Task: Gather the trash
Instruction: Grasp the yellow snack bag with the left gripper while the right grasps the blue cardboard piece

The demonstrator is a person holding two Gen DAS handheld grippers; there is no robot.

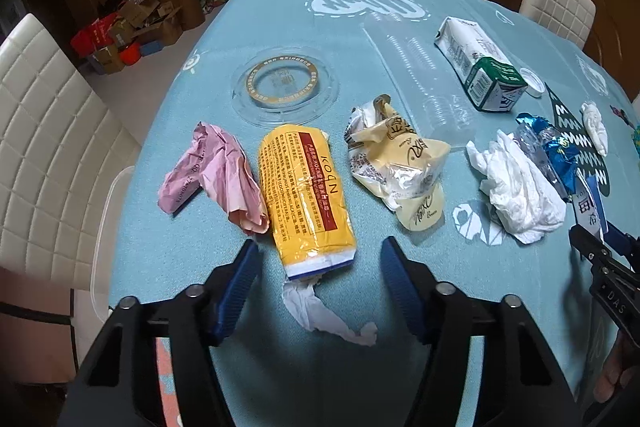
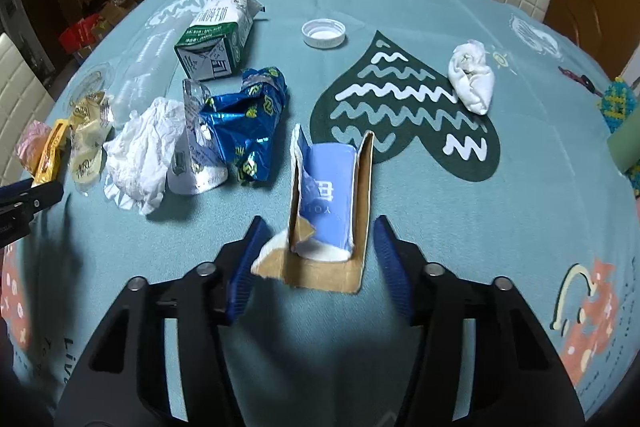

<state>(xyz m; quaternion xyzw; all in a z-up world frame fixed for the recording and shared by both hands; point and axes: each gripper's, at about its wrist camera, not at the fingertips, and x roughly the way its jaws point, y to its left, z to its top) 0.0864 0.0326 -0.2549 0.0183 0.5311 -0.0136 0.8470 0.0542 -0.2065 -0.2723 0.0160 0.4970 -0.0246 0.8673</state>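
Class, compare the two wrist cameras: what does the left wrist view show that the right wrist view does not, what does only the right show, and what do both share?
Only the left wrist view shows the left gripper open around the yellow packet and the twisted tissue below it.

Only the right wrist view shows the right gripper open around the torn blue carton, not yet gripped.

Both share the teal tablecloth, milk carton, blue foil wrapper, crumpled white tissue, cream wrapper, white bottle cap and pink paper.

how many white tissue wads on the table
3: a big crumpled tissue beside the blue foil wrapper, a small wad right of the dark heart print, and one trailing from the yellow pack at. More may be hidden.
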